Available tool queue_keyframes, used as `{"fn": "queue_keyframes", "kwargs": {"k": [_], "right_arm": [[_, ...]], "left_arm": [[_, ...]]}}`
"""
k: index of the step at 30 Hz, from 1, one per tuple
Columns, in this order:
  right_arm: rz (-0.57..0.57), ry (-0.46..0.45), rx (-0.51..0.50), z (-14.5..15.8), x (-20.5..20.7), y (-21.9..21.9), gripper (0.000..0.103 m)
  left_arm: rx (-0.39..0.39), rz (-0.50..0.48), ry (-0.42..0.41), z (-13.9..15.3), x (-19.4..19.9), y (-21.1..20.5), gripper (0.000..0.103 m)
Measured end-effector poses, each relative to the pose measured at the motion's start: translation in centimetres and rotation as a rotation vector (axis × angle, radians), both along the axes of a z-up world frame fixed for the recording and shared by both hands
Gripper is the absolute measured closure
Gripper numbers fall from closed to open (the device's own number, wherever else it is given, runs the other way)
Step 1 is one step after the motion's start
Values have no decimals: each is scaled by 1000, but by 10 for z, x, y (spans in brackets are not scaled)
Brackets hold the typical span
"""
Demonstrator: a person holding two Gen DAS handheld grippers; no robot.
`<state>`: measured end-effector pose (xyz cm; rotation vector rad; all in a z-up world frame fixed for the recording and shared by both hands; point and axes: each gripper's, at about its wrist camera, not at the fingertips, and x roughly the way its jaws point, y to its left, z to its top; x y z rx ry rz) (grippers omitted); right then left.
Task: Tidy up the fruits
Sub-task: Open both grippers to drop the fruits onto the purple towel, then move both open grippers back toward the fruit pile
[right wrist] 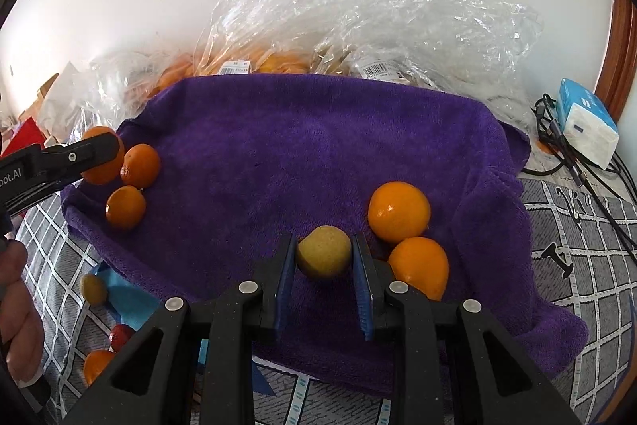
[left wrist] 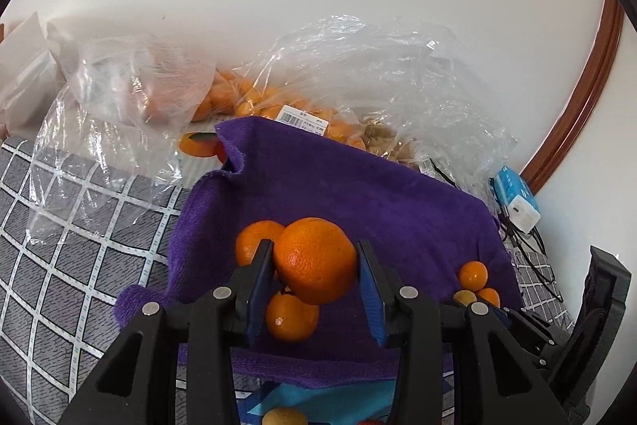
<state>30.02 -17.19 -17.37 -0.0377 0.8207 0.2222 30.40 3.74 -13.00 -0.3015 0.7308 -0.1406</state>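
My left gripper (left wrist: 316, 261) is shut on a large orange (left wrist: 315, 259), held just above the left end of a purple towel (left wrist: 338, 186). Two smaller oranges (left wrist: 254, 239) (left wrist: 292, 317) lie on the towel right under it. My right gripper (right wrist: 323, 253) is shut on a small yellow-green fruit (right wrist: 324, 251) over the towel's (right wrist: 298, 146) near right part. Two oranges (right wrist: 399, 210) (right wrist: 420, 265) rest just right of it. In the right wrist view the left gripper (right wrist: 93, 156) shows at the far left with its orange (right wrist: 104, 168), beside two oranges (right wrist: 140, 165) (right wrist: 125, 206).
Clear plastic bags (right wrist: 358, 18) with more oranges lie behind the towel against the white wall. A tissue pack (right wrist: 587, 124) and black cables (right wrist: 589, 182) sit at the right. Off the towel's near left lie a yellow-green fruit (right wrist: 93, 289), a red fruit (right wrist: 121, 336), an orange (right wrist: 97, 365) and blue paper (right wrist: 135, 299). A hand (right wrist: 18, 309) is at the left edge.
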Motion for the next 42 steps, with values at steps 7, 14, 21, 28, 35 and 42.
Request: {"fn": "queue_keyframes", "kwargs": {"k": [7, 14, 21, 28, 35, 42], "right_arm": [[14, -56, -2, 21, -19, -8, 55], [-37, -108, -40, 32, -24, -22, 52], [-67, -99, -40, 31, -22, -32, 52], [-68, -115, -20, 36, -26, -31, 52], [-76, -102, 3, 50, -40, -19, 55], [-24, -67, -29, 44, -74, 14, 65]], "left_arm": [[26, -53, 58, -10, 14, -25, 64], [80, -72, 140, -23, 28, -38, 64], [92, -66, 128, -20, 24, -36, 52], [100, -3, 60, 6, -1, -21, 47], [139, 66, 6, 28, -48, 12, 47], [169, 115, 5, 25, -96, 42, 47]]}}
